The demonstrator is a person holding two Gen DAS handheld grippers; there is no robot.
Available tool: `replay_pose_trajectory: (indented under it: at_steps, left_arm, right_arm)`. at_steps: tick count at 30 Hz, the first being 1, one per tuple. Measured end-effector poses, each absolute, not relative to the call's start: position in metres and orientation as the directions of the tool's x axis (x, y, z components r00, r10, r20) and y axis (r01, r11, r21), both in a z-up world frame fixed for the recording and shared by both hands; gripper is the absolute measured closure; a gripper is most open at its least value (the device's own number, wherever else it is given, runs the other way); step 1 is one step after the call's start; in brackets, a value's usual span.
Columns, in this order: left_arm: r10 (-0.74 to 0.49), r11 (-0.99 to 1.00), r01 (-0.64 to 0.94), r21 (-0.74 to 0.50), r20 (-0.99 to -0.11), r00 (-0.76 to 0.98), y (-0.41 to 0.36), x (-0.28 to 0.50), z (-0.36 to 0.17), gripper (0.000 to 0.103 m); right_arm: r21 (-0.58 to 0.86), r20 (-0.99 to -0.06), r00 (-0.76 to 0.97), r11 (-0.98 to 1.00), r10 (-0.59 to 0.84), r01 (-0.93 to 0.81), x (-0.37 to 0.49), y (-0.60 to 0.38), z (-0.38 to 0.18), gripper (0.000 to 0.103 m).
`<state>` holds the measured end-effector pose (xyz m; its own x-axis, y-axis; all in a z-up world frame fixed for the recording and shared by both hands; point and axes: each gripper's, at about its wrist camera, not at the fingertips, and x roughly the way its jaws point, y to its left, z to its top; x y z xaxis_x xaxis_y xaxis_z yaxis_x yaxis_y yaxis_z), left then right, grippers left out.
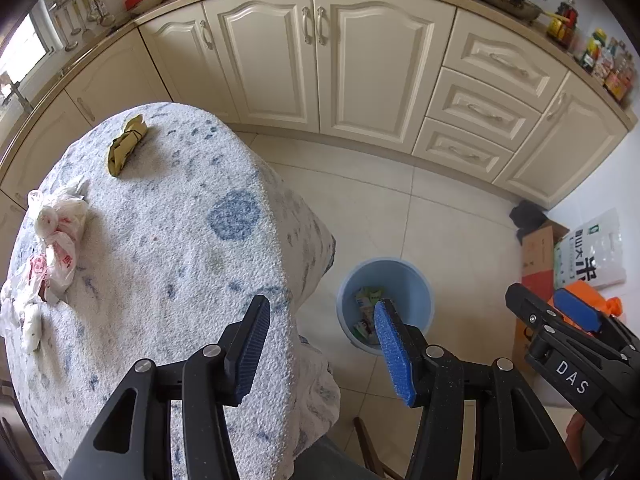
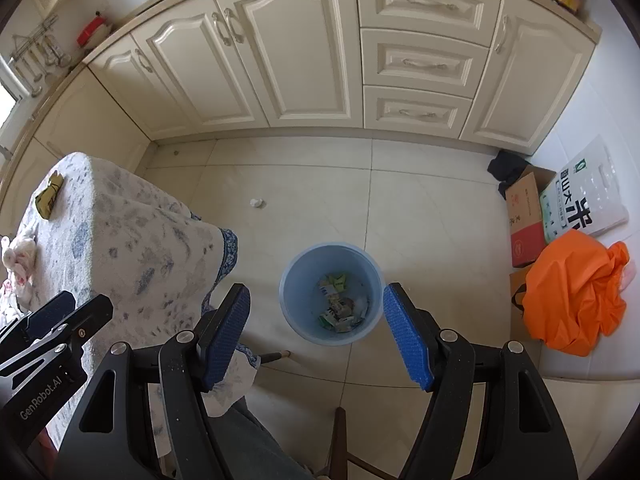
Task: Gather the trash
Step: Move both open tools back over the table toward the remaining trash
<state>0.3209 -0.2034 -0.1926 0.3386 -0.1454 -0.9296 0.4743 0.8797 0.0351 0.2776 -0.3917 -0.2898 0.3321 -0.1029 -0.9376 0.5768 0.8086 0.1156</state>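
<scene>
Bin between right gripper jaws, below.

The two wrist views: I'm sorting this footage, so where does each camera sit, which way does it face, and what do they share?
Left wrist: on the left gripper, facing steeply down over the covered table; its own open fingers show, with the right gripper at the right edge.
Right wrist: on the right gripper, above the blue bin and floor; its open fingers show, with the left gripper at the left edge.
Shared: bin, table, cabinets, orange bag.
</scene>
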Motion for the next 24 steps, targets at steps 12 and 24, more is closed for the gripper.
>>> replay_pose_trajectory:
  at_steps: [12, 24]
  left_arm:
    - [-0.156, 0.89, 0.453, 0.043, -0.906, 0.393, -0.168, 0.289, -0.162, 0.044]
    - [-0.147, 0.924, 0.379, 0.047, -0.872, 0.467, -0.107, 0.249, -0.125, 0.031]
  right_arm:
    - [0.148, -0.918, 0.386, 0.822, -0.093, 0.55, 0.262, -0.371, -0.268, 0.022]
    - [0.146, -0.893, 0.441, 0.872, -0.086, 0.467, 0.246, -0.322, -0.241, 0.018]
